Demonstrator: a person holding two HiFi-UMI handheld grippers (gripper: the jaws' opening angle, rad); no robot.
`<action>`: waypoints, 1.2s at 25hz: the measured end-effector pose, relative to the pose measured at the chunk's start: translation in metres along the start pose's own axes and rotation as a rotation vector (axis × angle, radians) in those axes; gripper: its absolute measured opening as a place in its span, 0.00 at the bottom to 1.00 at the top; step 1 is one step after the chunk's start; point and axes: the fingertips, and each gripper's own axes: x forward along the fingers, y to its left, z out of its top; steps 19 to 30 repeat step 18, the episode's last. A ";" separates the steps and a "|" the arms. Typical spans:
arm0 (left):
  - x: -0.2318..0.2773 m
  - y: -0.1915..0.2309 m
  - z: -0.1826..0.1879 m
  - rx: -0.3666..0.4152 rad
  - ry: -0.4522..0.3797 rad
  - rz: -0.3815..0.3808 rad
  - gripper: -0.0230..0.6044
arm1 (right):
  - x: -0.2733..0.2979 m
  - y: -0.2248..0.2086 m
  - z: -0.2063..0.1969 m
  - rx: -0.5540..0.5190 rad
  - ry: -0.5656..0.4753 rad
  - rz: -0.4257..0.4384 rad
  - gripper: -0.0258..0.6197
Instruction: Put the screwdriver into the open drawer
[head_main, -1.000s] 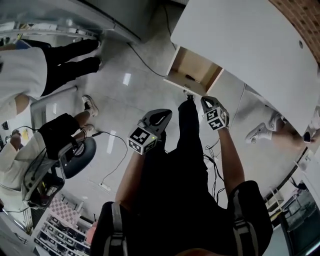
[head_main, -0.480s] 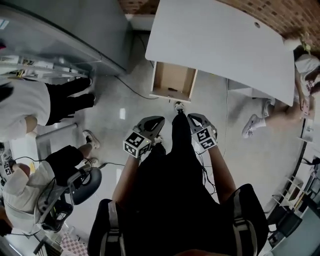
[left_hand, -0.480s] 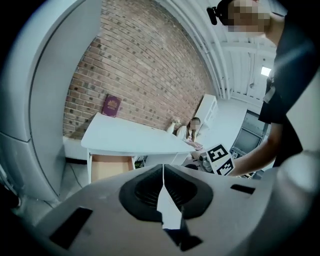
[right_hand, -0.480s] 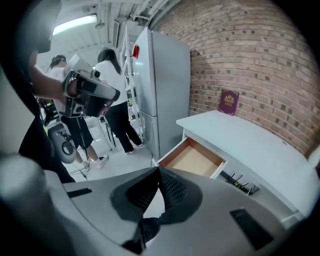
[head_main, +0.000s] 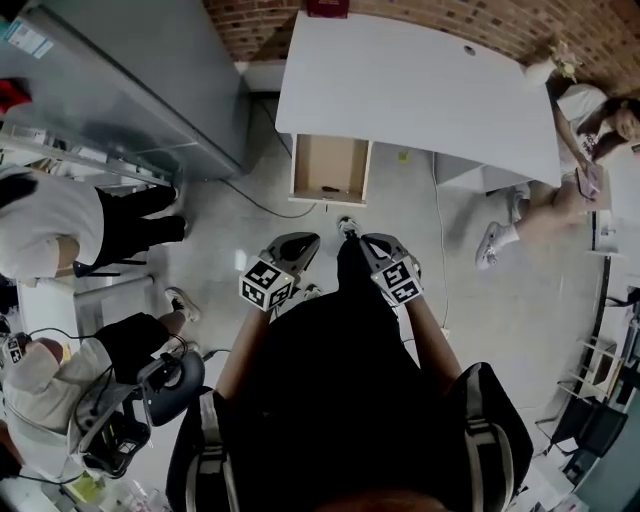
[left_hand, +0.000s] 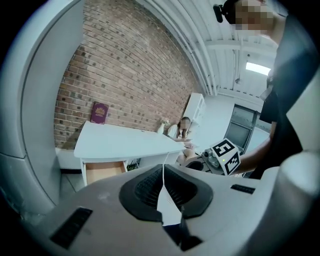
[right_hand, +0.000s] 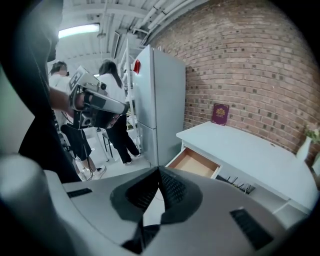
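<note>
The open wooden drawer (head_main: 329, 168) sticks out from under the white table (head_main: 420, 80). A small dark thing that looks like the screwdriver (head_main: 330, 188) lies in it near the front edge. My left gripper (head_main: 303, 241) and right gripper (head_main: 372, 243) hang side by side in front of my body, well short of the drawer. Both are shut with nothing between the pads. The left gripper view shows the drawer (left_hand: 103, 171) far beyond the shut left gripper (left_hand: 162, 172). In the right gripper view the drawer (right_hand: 195, 163) lies beyond the shut right gripper (right_hand: 159, 176).
A tall grey fridge (head_main: 130, 90) stands left of the table. Two people (head_main: 70, 215) and a chair (head_main: 165, 375) are at the left. Another person (head_main: 585, 125) sits at the table's right end. A maroon book (right_hand: 220, 113) leans on the brick wall.
The view has pulled back from the table: the drawer looks smaller and farther, and more of the table and brick wall shows. Both grippers stay shut and close together.
</note>
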 end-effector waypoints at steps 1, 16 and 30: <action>0.001 -0.003 0.000 0.008 0.002 -0.007 0.07 | -0.003 0.000 -0.001 0.004 -0.005 -0.006 0.13; -0.014 -0.010 0.005 0.058 0.003 -0.036 0.07 | -0.013 0.021 0.007 0.011 -0.037 -0.032 0.13; -0.011 -0.008 0.005 0.065 0.000 -0.040 0.07 | -0.011 0.018 0.007 0.011 -0.045 -0.041 0.13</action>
